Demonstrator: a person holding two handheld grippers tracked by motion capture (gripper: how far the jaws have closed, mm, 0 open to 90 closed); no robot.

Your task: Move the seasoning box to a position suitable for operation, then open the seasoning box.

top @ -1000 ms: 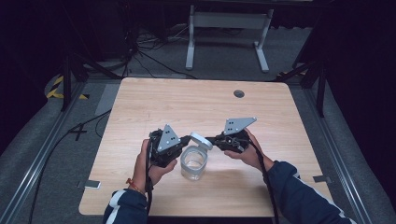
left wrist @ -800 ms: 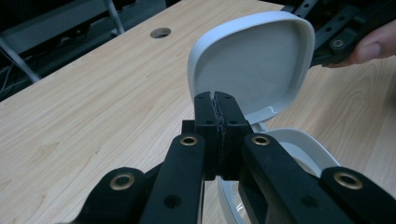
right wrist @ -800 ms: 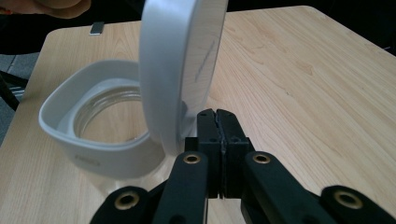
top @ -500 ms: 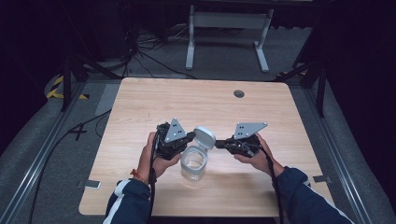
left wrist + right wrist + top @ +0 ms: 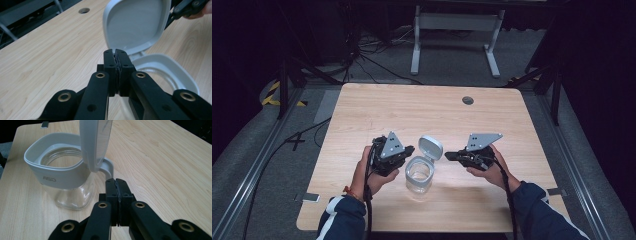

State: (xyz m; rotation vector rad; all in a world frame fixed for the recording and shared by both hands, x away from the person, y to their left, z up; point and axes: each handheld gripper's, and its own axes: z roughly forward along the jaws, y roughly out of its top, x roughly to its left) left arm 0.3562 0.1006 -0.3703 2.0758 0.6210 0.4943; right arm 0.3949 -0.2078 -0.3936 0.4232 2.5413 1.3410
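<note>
A clear glass jar (image 5: 418, 176) with a grey square rim stands at the front middle of the wooden table (image 5: 422, 112). Its hinged grey lid (image 5: 430, 147) stands open and upright at the far side. My left gripper (image 5: 410, 149) is shut and empty, just left of the jar; in the left gripper view its tips (image 5: 115, 52) sit near the lid (image 5: 136, 23) by the hinge, above the rim (image 5: 175, 72). My right gripper (image 5: 447, 156) is shut and empty, a little right of the lid. Its tips (image 5: 116, 181) point at the hinge arm (image 5: 108, 167) beside the jar (image 5: 65, 182).
A round cable hole (image 5: 468, 100) sits near the table's far edge. A small flat device (image 5: 307, 197) lies off the front left corner. A white stand (image 5: 457, 30) and cables are on the floor behind the table.
The lid has swung up from lying over the jar to standing upright. The right gripper has drawn back to the right of it. The left gripper has shifted slightly toward the jar.
</note>
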